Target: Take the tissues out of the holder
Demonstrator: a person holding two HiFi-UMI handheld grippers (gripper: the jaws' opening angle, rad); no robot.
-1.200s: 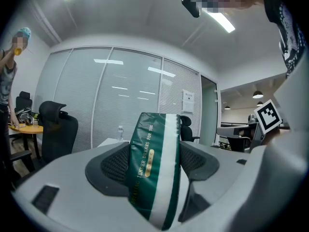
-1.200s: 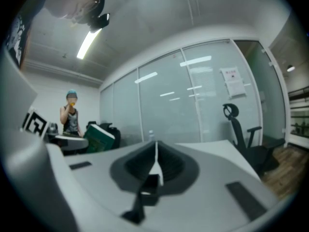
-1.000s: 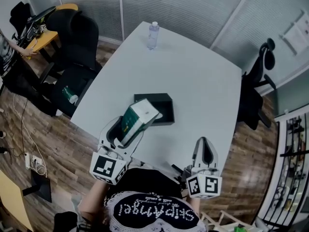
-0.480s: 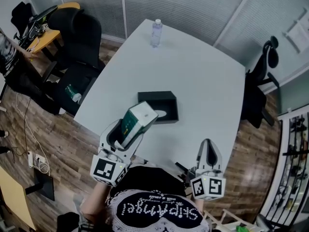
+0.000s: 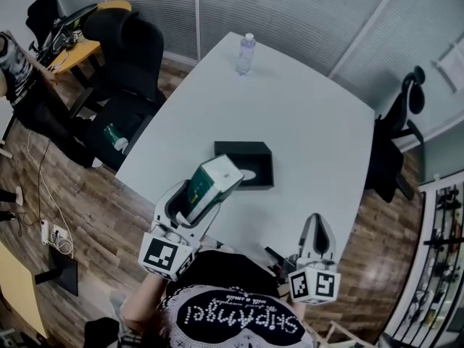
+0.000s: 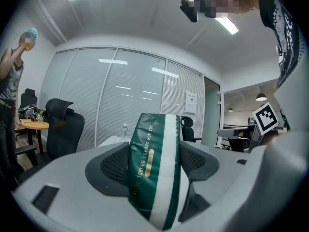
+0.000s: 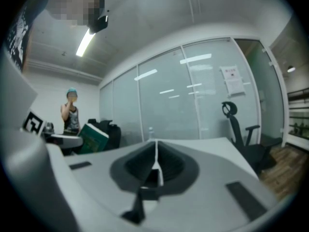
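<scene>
Tissues pack (image 5: 211, 183), green and white, stays clamped in the left gripper (image 5: 196, 199) above the near edge of the table (image 5: 304, 114), barely shifted and clear of the black holder (image 5: 230, 149), so removal looks done; the right gripper (image 5: 317, 223) hangs closed, empty.

Tissue pack (image 5: 208, 185) (image 6: 153, 170): soft green wrap, white band, gold print. Clamped between jaws of left gripper (image 5: 199, 194) (image 6: 154, 163), tilted, raised over near edge of table (image 5: 304, 122), fully out of holder (image 5: 230, 154). Holder: black rectangular box, open top up, flat on table toward near edge, pale oval inside.
</scene>
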